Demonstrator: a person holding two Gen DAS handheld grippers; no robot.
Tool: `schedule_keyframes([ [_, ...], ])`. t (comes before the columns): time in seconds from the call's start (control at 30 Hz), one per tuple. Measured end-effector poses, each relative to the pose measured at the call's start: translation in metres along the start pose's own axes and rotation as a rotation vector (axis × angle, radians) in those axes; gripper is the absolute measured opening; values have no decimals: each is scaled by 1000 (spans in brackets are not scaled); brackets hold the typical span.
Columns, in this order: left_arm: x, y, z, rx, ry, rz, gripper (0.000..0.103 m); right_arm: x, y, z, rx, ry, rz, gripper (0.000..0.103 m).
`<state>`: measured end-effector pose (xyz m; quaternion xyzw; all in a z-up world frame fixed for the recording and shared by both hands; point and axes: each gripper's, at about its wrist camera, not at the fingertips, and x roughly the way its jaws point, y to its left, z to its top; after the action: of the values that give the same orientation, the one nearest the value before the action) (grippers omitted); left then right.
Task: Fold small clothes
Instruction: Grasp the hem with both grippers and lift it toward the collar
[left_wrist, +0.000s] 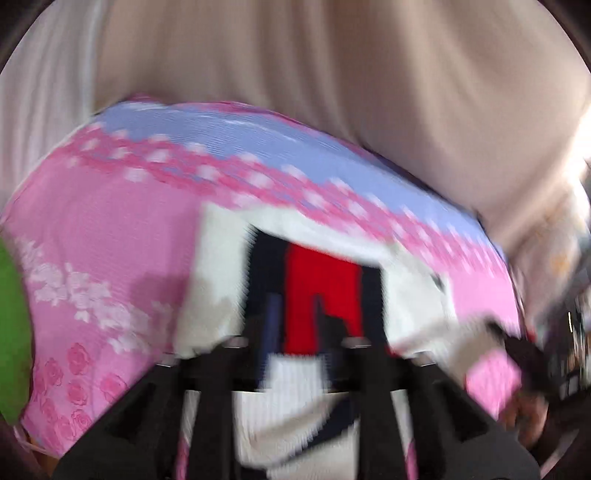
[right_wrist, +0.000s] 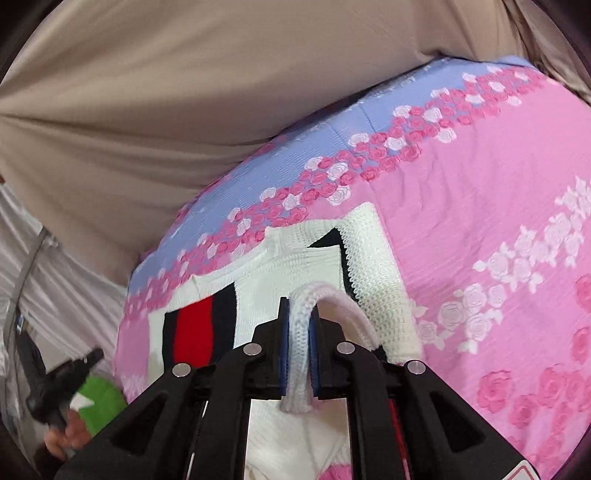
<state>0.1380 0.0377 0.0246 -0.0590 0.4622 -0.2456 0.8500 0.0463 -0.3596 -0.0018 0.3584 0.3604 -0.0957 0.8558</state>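
A small white knit garment (right_wrist: 295, 266) with red and black stripes lies on a pink and blue flowered sheet (right_wrist: 480, 184). My right gripper (right_wrist: 300, 317) is shut on a white ribbed edge of the garment, which loops up between its blue pads. The left wrist view is blurred by motion. There the garment (left_wrist: 321, 295) lies just ahead of my left gripper (left_wrist: 295, 310), whose fingers stand apart with nothing clearly between them. The left gripper also shows at the lower left of the right wrist view (right_wrist: 62, 376), off the sheet's edge.
Beige curtain fabric (right_wrist: 184, 92) hangs behind the bed. A green object (right_wrist: 103, 398) sits at the sheet's left edge, also in the left wrist view (left_wrist: 11, 332). The other gripper (left_wrist: 517, 347) shows dark at the right of the left wrist view.
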Motion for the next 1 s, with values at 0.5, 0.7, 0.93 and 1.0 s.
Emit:
schedule_keyframes([
  [0.5,51,-96,-125,417,276,-170,69,-30,5,-47,-150,43,-91,10],
  [0.7,102,-105,-136,496,366,-168,46,-30,1,-53,-140,50,-91,10],
  [0.93,59,-82,-133,432,337,-216,6,-43,1,-57,-144,33,-95,10],
  [1.0,26,-67,-115,325,256,-230,3,-49,2,-58,-144,27,-97,10],
])
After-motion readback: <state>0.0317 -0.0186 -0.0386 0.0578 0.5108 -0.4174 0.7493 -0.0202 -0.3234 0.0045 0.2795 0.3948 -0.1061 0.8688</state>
